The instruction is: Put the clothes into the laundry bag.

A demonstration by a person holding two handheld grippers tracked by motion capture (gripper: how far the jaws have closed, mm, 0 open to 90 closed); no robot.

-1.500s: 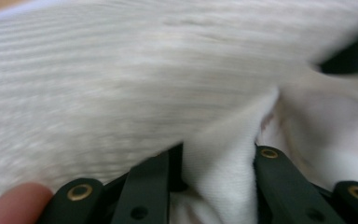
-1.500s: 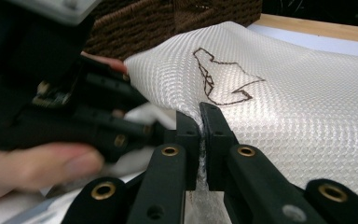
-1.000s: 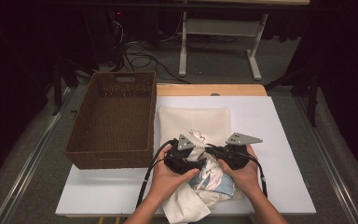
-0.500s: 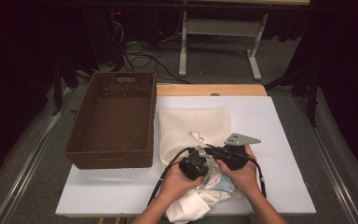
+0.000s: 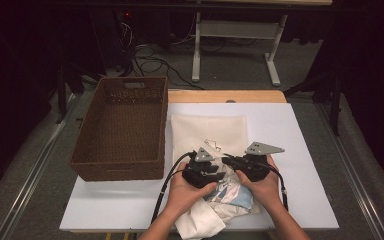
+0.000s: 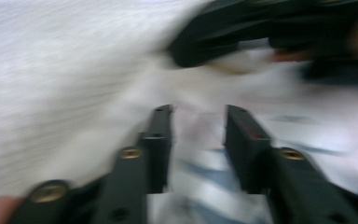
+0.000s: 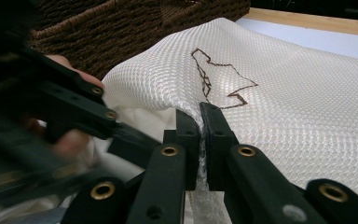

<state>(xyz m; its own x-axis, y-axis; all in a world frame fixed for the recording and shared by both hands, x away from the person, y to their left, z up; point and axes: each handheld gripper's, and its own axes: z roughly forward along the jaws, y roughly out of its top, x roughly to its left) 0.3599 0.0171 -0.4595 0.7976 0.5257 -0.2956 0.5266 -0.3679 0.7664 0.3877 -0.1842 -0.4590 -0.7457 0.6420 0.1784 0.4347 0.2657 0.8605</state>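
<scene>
Mesh bag (image 5: 207,132) lies on the white table (image 5: 305,150), pinched by the right gripper (image 7: 199,116); left gripper (image 6: 198,128) jaws gape.

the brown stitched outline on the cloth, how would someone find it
Start at the dark woven wicker basket on the white table's left side. Beside it lies a cream waffle-textured cloth. The thin brown stitched angular outline is its only marking, just beyond the right claw pinching its edge.

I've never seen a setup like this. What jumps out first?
Two hands at the table's near edge hold black grippers over cream cloth. The right gripper has pinched the mesh cloth just below a brown stitched outline; the left gripper stands open over crumpled fabric. A big, empty brown wicker basket sits on the table's left.
</scene>
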